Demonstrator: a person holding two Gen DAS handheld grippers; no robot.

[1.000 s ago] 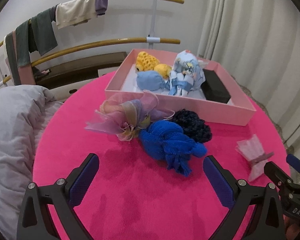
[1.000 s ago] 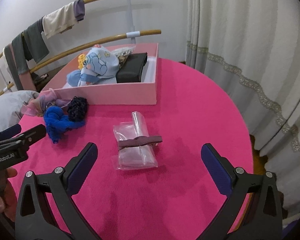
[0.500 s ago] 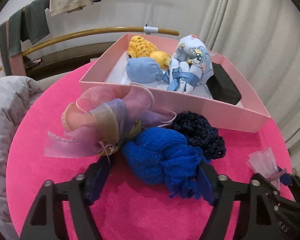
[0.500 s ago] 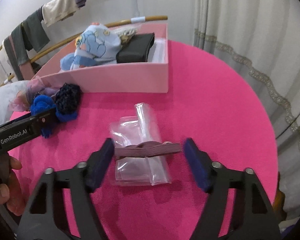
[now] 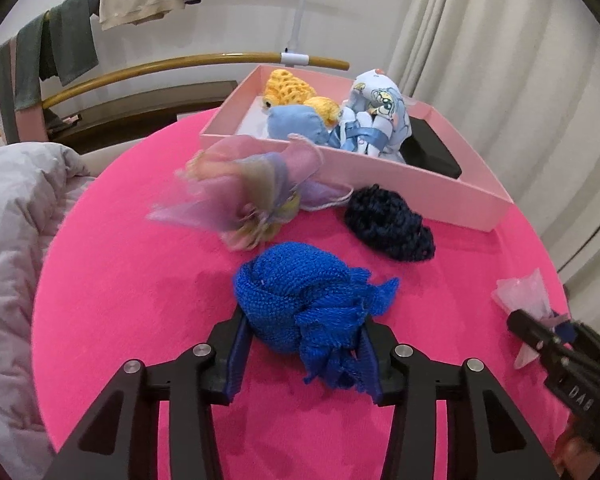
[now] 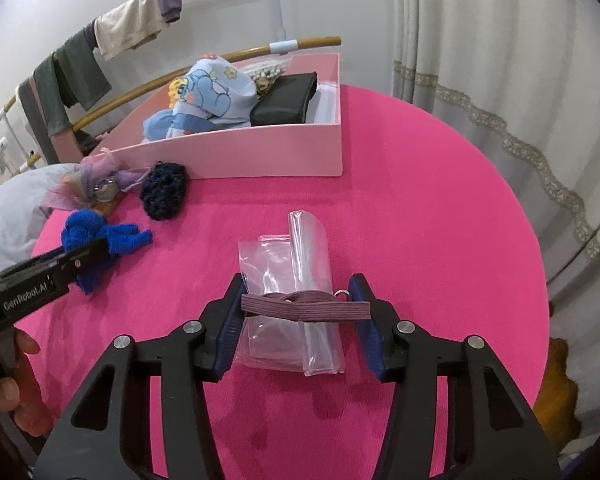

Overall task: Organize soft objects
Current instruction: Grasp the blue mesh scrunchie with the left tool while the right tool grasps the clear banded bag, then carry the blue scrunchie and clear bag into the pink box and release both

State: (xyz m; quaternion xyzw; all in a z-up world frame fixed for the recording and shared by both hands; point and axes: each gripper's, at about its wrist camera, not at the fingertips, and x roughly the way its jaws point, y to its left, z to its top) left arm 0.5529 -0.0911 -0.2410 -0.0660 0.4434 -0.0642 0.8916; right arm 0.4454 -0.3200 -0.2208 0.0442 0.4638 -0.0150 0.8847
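A bright blue knitted bundle [image 5: 300, 300] lies on the pink round table [image 5: 140, 300], and my left gripper [image 5: 302, 356] is closing on it, pads pressed into both sides. My right gripper [image 6: 298, 320] is closing around a folded clear plastic bag bundle [image 6: 296, 280] tied with a mauve elastic band [image 6: 306, 306], whose ends touch both pads. The pink box [image 5: 380, 184] at the back holds yellow crochet pieces, a light blue pouch, a cartoon-print bundle and a black case. The right wrist view shows the left gripper [image 6: 60, 268] low on the left, at the blue bundle [image 6: 96, 236].
A dark navy knitted piece [image 5: 392, 224] and a sheer pink-lilac organza bow [image 5: 244, 196] lie in front of the box. A grey duvet [image 5: 8, 240] lies left of the table. Wooden rails with hung cloths stand behind, curtains [image 6: 500, 80] to the right.
Both grippers went from wide open to closed in on their objects. The left one took the blue bundle and drew it away from the bow and navy piece. The right one dropped onto the bag bundle.
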